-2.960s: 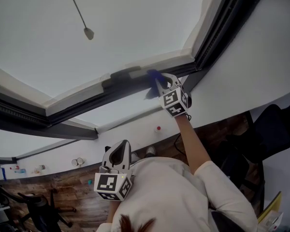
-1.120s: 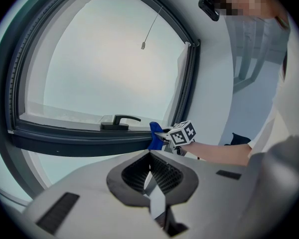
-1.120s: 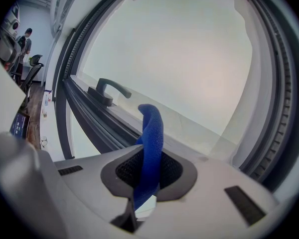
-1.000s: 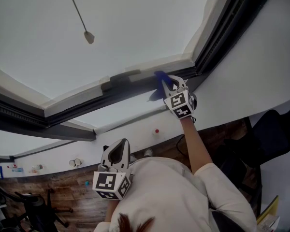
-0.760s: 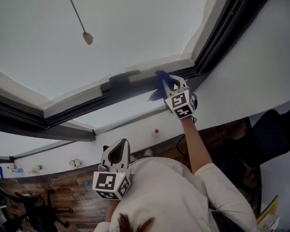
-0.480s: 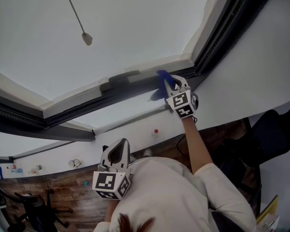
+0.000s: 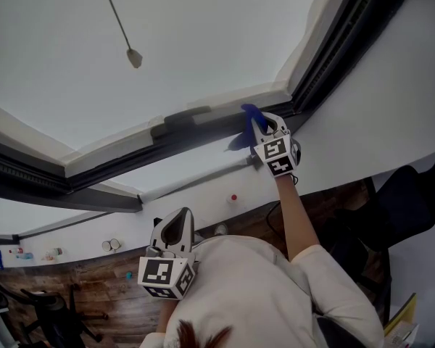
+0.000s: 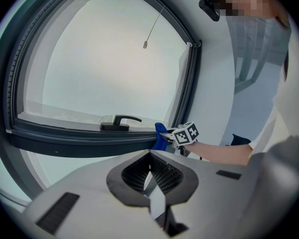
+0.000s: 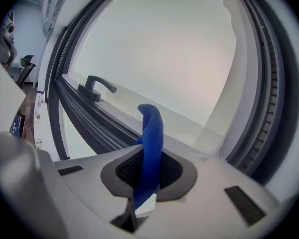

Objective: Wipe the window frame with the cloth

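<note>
1. Right arm: stretched out full length from the shoulder, white sleeve (image 7: 333,281) at the upper arm, bare forearm (image 7: 293,216) leading to the right gripper (image 7: 259,127) at the window frame (image 7: 130,154).
2. Right gripper jaws are clamped on the blue cloth (image 7: 248,114). In the right gripper view the cloth runs up between the mesh pads, and its free end curls over beyond the tips.
3. Cloth position: at the dark lower rail of the frame, close to the corner where the rail meets the side member. It is to the right of the window handle (image 7: 185,114) and apart from it. In the left gripper view the cloth lies against the rail; the exact contact patch cannot be made out.
4. Left arm: folded in, with the left gripper (image 7: 175,230) held close to the chest and well apart from the frame. Its jaws point toward the window.
5. Left gripper jaws are together, with nothing between them.
6. Background: a pull cord with a small weight (image 7: 133,55) hangs in front of the pane. Wooden floor (image 7: 94,296) is visible below the wall.
</note>
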Motion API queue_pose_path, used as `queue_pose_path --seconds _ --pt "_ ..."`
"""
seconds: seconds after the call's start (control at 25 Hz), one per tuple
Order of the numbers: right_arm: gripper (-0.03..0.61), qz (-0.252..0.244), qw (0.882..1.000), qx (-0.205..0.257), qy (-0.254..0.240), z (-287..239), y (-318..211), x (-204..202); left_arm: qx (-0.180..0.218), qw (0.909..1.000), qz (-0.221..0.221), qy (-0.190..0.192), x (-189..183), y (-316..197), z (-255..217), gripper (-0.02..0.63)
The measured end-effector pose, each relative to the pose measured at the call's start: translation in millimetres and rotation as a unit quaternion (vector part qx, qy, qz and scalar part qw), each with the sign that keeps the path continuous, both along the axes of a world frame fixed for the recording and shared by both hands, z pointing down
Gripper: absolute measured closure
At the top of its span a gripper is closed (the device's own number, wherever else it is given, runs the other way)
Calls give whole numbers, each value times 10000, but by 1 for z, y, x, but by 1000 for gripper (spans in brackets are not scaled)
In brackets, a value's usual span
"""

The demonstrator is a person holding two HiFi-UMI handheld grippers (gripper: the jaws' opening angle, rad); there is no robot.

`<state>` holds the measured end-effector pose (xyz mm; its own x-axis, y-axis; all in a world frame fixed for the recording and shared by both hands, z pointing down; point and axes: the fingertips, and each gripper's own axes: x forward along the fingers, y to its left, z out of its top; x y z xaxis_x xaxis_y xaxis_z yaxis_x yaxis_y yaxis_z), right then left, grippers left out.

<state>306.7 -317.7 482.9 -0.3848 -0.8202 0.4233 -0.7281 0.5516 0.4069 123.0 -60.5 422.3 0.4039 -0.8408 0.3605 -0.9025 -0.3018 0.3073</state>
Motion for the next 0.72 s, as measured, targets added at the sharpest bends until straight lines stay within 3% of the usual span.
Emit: queue_pose_path --seconds 0.72 --pt "535 461 9989 -96 -36 2 -10 30 12 10000 -49 13 -6 2 -1 605"
